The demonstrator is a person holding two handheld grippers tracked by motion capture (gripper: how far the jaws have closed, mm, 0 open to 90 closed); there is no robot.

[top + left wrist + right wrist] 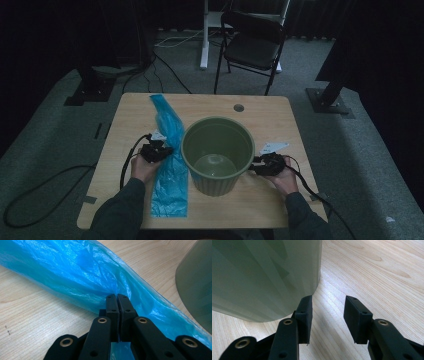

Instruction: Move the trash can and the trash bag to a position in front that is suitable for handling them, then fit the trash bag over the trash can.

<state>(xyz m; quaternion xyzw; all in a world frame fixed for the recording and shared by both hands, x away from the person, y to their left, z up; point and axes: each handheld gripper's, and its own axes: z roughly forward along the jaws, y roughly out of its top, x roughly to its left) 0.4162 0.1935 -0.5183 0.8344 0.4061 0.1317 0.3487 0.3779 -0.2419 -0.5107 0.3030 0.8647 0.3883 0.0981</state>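
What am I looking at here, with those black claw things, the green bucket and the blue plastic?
A person sits at a wooden table holding a hand-operated claw in each hand. One picture looks down from above; the other two come from cameras riding on each claw. On the table stand an empty green bin and a long blue plastic bag lying flat beside it. The left claw is shut, pinching the bag's thin plastic. The right claw is open beside the bin's base, one jaw close against its wall, holding nothing.
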